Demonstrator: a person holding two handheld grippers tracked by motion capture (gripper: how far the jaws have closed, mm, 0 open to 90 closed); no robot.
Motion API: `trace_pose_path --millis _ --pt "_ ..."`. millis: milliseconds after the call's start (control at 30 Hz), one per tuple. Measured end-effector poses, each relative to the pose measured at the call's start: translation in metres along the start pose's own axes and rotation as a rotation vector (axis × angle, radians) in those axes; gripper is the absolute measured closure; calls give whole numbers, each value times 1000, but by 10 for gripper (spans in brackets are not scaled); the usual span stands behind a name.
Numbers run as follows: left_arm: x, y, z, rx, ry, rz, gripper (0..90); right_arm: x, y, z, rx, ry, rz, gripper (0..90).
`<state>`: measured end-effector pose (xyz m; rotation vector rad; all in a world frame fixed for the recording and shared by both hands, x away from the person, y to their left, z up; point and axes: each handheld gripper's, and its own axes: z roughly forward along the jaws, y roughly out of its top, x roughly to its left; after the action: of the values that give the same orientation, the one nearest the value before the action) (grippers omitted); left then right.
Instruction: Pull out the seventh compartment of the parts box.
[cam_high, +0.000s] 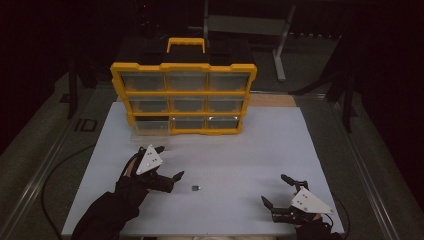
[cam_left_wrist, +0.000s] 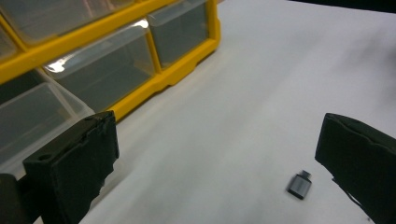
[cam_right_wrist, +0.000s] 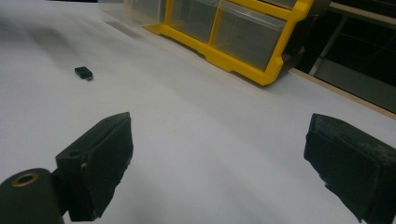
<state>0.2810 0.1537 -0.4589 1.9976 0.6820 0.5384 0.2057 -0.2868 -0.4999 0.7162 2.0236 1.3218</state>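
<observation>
The left claw, spread wide and empty, hovers just left of the small dark grey metal adapter lying on the white tabletop, so it should lower squarely astride it before closing, while the right claw waits, agape and empty.

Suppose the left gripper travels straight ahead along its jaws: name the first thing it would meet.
Probably bare white table. The left gripper, jaws open, points past the small grey adapter, low near its right jaw, and right of the yellow drawer organizer. Depth is uncertain.
</observation>
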Motion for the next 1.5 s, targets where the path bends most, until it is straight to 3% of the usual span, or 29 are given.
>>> trace_pose_path --millis 367,933,1500 --pt "-8 -24 -1 12 -30 -9 0 0 0 0 1 1 -1 82" --pt "-7 -47 -7 40 -46 -12 0 0 0 -1 2 -2 -7 82" --pt "0 -59 -19 44 19 -40 0 0 0 -1 5 -1 -7 82"
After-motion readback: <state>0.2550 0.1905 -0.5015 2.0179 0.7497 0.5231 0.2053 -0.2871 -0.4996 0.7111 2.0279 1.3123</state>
